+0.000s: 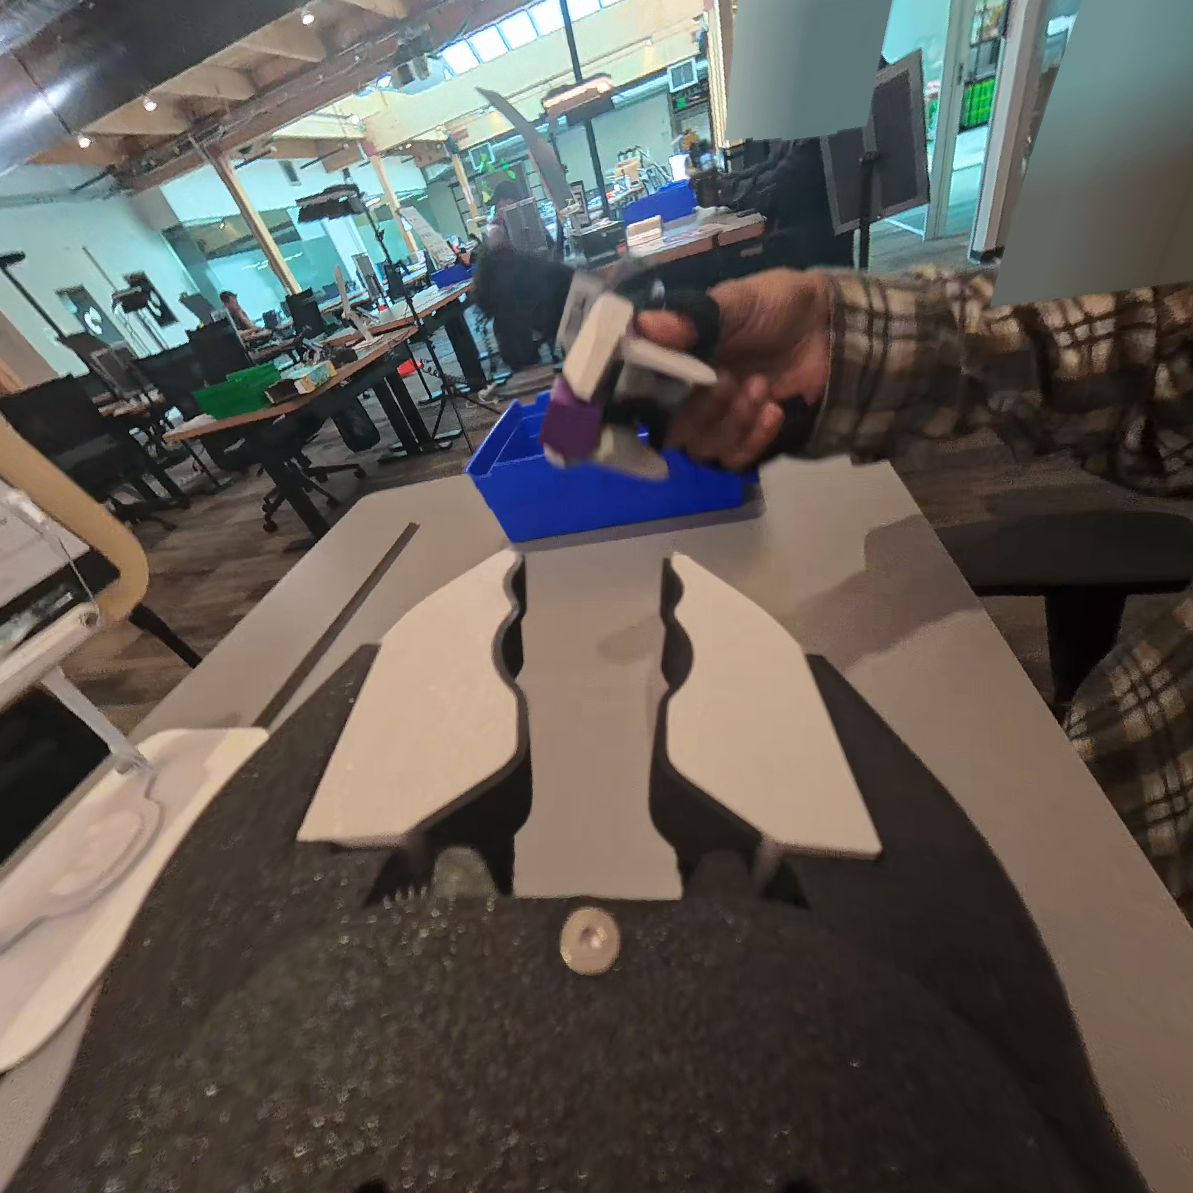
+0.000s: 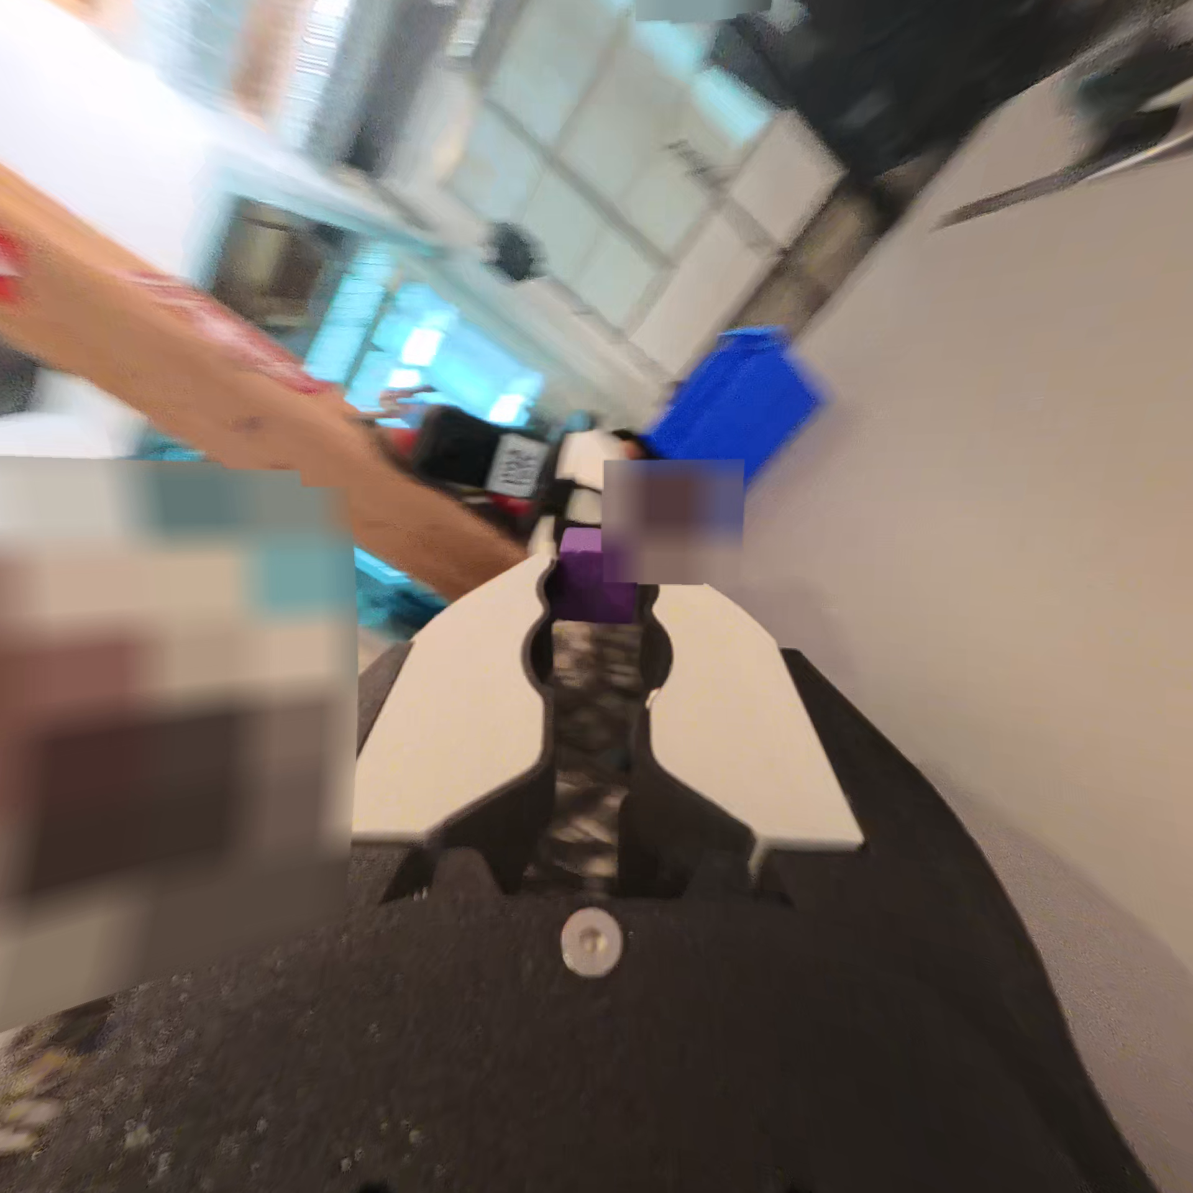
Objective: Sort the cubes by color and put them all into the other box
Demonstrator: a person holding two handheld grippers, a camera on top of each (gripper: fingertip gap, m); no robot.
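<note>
Purple cube (image 2: 591, 584) pinched in right gripper (image 2: 594, 581) above blue box (image 1: 613, 497)

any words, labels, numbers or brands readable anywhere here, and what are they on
None can be read.
White label on a black object in the background of the right wrist view: print too blurred to read.
Distant poster in the office: too small to read.
Blue box and purple cube: no writing visible.
</note>
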